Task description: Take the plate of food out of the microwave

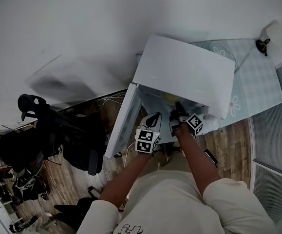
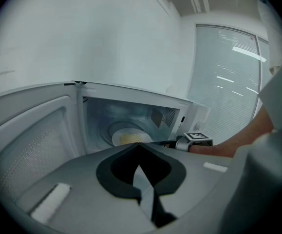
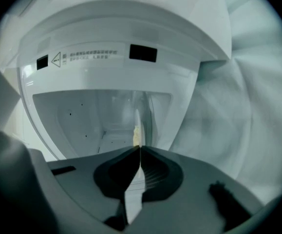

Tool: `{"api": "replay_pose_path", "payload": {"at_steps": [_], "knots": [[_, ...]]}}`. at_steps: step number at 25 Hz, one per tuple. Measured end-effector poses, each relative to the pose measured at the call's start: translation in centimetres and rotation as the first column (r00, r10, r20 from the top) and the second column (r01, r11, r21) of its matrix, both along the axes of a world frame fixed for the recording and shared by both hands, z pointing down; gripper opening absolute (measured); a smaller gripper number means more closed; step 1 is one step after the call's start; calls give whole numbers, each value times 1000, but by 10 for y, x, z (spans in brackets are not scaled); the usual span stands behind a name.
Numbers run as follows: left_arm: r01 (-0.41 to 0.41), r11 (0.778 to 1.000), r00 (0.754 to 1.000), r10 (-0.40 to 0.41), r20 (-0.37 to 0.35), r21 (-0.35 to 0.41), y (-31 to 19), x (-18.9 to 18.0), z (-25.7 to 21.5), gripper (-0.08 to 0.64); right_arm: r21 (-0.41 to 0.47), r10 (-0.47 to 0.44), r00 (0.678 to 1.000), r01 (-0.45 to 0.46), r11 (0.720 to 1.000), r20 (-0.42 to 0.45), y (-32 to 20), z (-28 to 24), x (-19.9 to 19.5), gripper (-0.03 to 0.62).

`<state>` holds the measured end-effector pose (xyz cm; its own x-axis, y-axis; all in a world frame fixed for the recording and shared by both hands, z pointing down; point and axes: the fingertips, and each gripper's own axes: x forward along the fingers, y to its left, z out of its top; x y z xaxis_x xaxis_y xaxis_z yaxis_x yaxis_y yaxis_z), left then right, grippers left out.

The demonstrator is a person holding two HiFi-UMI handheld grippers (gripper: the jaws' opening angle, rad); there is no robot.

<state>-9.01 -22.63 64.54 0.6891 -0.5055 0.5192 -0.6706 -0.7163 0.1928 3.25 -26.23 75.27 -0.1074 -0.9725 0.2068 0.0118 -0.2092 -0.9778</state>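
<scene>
The white microwave (image 1: 184,74) stands with its door (image 1: 123,121) swung open to the left. Inside, on the turntable, lies a white plate (image 2: 128,138) with yellow food. In the right gripper view the plate (image 3: 137,128) shows edge-on, running straight into the jaw tips. My right gripper (image 3: 140,148) reaches into the cavity and is shut on the plate's near rim; in the head view the right gripper (image 1: 176,110) is at the microwave's mouth. My left gripper (image 2: 140,146) is shut and empty, held just outside the opening, to the left of the right one (image 2: 197,138).
The microwave sits on a table with a pale checked cloth (image 1: 257,77). A small white object (image 1: 276,33) stands at the table's far right corner. Dark office chairs (image 1: 77,140) crowd the wooden floor to the left, beyond the open door.
</scene>
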Motion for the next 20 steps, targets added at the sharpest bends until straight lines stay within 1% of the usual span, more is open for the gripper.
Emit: {"api": "replay_pose_path", "payload": {"at_steps": [4, 11, 16, 20], "knots": [[-4, 1000, 1000, 4, -7, 7, 4, -3, -5, 5, 4, -38, 999, 38, 999, 7, 14, -9, -8, 18], [-23, 999, 1000, 23, -6, 37, 21, -8, -13, 5, 27, -149, 989, 149, 989, -1, 49, -38, -23, 18], [-5, 1000, 999, 6, -44, 29, 39, -19, -28, 5, 36, -240, 971, 241, 970, -17, 82, -72, -33, 18], [-3, 999, 997, 6, -81, 36, 59, -30, -46, 5, 77, -292, 956, 291, 954, -1, 113, -99, -41, 18]]}}
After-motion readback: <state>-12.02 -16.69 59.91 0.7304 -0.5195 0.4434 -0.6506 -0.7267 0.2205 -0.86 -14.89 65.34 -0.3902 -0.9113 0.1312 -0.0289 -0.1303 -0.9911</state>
